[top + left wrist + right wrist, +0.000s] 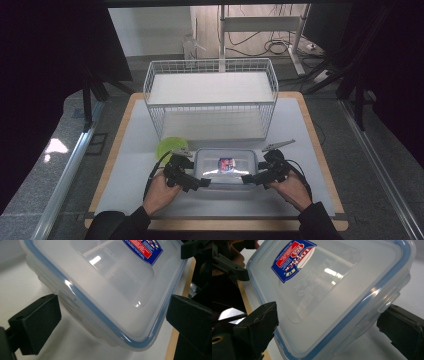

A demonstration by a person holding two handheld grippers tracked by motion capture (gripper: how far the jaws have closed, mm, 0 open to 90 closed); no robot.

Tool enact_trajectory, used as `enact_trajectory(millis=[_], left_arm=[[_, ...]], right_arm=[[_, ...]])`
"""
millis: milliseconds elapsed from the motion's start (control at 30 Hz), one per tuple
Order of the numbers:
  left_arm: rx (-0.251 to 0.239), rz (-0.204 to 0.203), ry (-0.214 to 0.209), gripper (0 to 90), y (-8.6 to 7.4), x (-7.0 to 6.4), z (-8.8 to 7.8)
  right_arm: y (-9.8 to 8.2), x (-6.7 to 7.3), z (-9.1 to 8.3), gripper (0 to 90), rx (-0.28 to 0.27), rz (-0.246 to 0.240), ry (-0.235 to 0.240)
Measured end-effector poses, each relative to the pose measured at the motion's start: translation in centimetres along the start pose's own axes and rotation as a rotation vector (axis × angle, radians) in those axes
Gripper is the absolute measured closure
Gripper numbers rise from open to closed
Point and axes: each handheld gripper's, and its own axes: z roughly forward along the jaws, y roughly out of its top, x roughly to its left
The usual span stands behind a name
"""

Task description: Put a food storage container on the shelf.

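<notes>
A clear plastic food container point(227, 175) with a blue-sealed lid and a red and blue sticker point(226, 164) sits at the front middle of the white mat. My left gripper point(197, 182) is at its front left corner and my right gripper point(252, 178) at its front right corner. In the left gripper view the container's corner point(100, 277) lies between the wide-spread jaws of the left gripper point(112, 307). The right gripper point(328, 315) likewise straddles a corner of the container point(324, 277), one jaw beside a side latch point(390, 298). Both stand open, close to the container's sides.
A white wire basket point(210, 90) with two levels stands behind the container at mid table. A round green dish point(171, 146) lies just left of the container, behind my left gripper. The mat lies on a wooden board point(320, 155) with metal rails on both sides.
</notes>
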Motion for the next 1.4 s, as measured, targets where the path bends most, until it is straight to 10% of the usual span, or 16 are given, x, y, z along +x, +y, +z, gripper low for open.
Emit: enact_trajectory(millis=[200,400,733,1033,1200,1400], left_arm=[[-0.035,-0.002,-0.021,2.6,-0.4,-0.7,-1.0],[-0.065,0.016,-0.046,4.9,-1.1,-1.6,-2.1],[-0.029,0.034,-0.010,10.8,-1.4,-1.1,-1.5],[-0.046,0.064,-0.060,11.0,-1.1,-1.4,-2.3],[-0.040,0.084,0.013,28.3,-1.2,-1.4,-2.6],[-0.059,0.008,-0.048,42.5,-1.4,-0.4,-3.0]], right_arm=[[-0.3,1.3,-0.6,4.9,-0.017,-0.059,-0.042],[-1.0,2.4,-2.2,26.0,-0.093,-0.083,-0.110],[-2.1,2.7,-3.3,40.0,-0.149,-0.069,-0.088],[-2.3,2.4,-3.4,42.2,-0.152,-0.031,-0.066],[-2.4,2.4,-3.4,42.6,-0.146,-0.011,-0.063],[-2.7,2.0,-3.3,41.8,-0.125,0.025,-0.027]])
